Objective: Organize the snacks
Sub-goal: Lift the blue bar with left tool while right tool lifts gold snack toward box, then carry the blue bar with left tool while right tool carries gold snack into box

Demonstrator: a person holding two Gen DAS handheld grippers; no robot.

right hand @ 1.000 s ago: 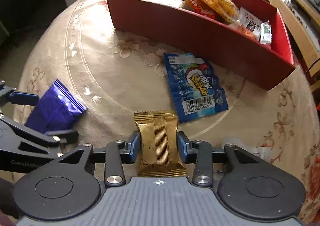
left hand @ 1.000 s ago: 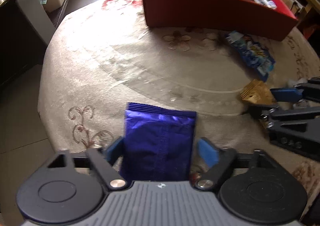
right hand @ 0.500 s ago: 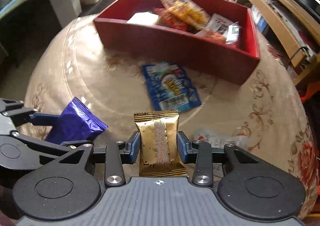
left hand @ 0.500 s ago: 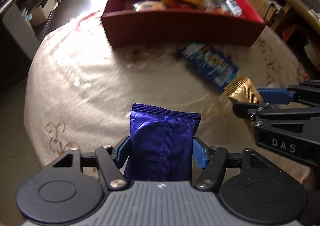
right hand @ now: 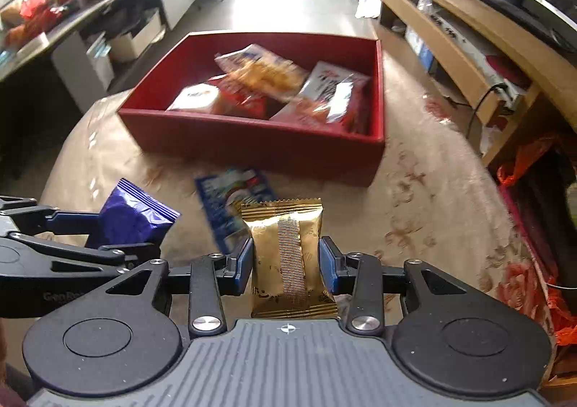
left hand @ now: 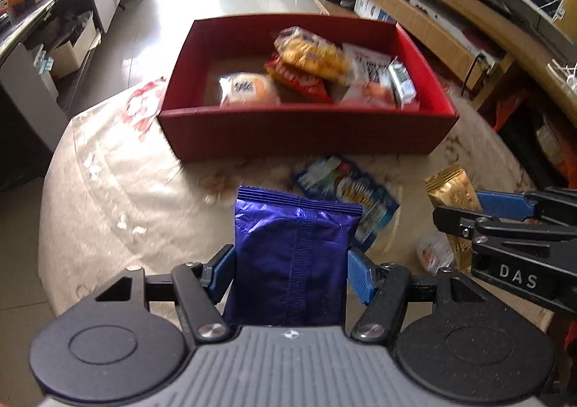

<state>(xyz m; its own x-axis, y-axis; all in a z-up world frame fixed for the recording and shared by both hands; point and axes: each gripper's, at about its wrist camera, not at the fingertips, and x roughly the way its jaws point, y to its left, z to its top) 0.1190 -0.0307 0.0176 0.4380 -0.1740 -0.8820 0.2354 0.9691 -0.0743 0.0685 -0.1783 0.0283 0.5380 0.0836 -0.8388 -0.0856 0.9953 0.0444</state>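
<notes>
Two fisheye views along hand-held grippers above a round tabletop draped in a pale patterned cloth

Left hand-held gripper clamped on a purple foil snack packet, blue pads pressing both side edges, packet standing upright between them and lifted clear of the cloth. Right hand-held gripper closed narrowly on a gold foil snack packet, gripped at mid-height on both sides, also raised and upright. Seen side by side, each visible from the other's camera, close but not touching

Likely light, puffy, crinkly wrappers with slick foil skin; contents probably crushable, so a gentle squeeze across the sides, below the crimped top seam, looks safest. Foil apt to slip if the pinch loosens

Straight ahead of both hand-held grippers, a red open box sitting on the tabletop, already holding several snack bags, clustered toward its right and middle, with bare floor at the near left corner. Between the hand-held grippers and the box, a blue printed snack bag lying flat on the cloth, not yet collected. Just below and right of the left hand-held gripper, a small clear wrapped item, too blurred to identify

Near wall of the box standing in the way: packets probably need carrying over its rim before release. Beyond the tabletop, wooden shelving to the right and a cluttered counter to the left, well apart
</notes>
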